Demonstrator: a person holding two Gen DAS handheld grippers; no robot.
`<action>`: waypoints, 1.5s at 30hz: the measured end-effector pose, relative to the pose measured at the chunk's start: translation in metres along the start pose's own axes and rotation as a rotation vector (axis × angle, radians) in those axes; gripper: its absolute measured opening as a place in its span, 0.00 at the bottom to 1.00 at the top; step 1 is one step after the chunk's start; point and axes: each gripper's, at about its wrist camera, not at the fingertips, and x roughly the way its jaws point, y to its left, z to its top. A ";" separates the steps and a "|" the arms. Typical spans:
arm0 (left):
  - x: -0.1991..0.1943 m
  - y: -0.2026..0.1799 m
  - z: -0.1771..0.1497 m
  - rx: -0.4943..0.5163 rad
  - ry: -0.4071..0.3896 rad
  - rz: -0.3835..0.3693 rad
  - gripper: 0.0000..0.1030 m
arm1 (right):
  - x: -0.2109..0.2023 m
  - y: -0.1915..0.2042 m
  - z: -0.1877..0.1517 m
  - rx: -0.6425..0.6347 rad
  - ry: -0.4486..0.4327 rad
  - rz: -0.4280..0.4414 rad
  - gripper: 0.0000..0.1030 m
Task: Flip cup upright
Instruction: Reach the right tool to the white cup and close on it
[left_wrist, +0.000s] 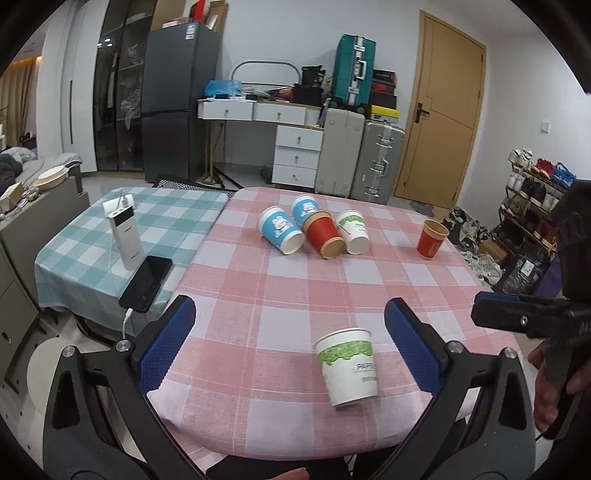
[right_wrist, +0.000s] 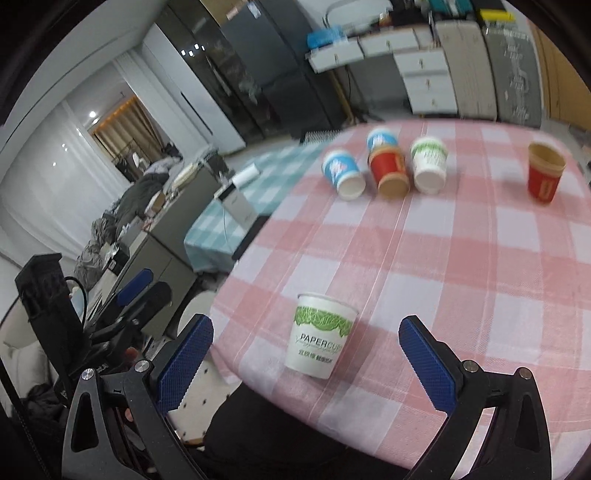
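Note:
A white paper cup with a green band (left_wrist: 348, 367) stands upright near the front edge of the pink checked table (left_wrist: 295, 288); it also shows in the right wrist view (right_wrist: 320, 336). My left gripper (left_wrist: 290, 332) is open and empty, its blue pads either side of the cup but short of it. My right gripper (right_wrist: 306, 347) is open and empty, the cup between and just beyond its fingertips. Several cups lie on their sides at the far middle: two blue (left_wrist: 280, 229), one red (left_wrist: 325, 234), one white (left_wrist: 352, 232). A red cup (left_wrist: 432, 239) stands upright at the far right.
A teal checked table (left_wrist: 110, 251) on the left carries a white power bank (left_wrist: 125, 236) and a black phone (left_wrist: 147, 283). My right gripper's body (left_wrist: 524, 319) shows at the right edge. Fridge, drawers, suitcases and a shoe rack stand behind.

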 end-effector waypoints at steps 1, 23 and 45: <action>0.000 0.007 -0.003 -0.012 0.002 0.004 0.99 | 0.011 -0.002 0.003 0.012 0.050 -0.005 1.00; 0.052 0.083 -0.053 -0.076 0.168 -0.100 0.99 | 0.173 -0.019 0.047 0.087 0.692 -0.082 1.00; 0.084 0.100 -0.061 -0.127 0.225 -0.147 0.99 | 0.188 -0.039 0.050 0.152 0.701 -0.064 0.67</action>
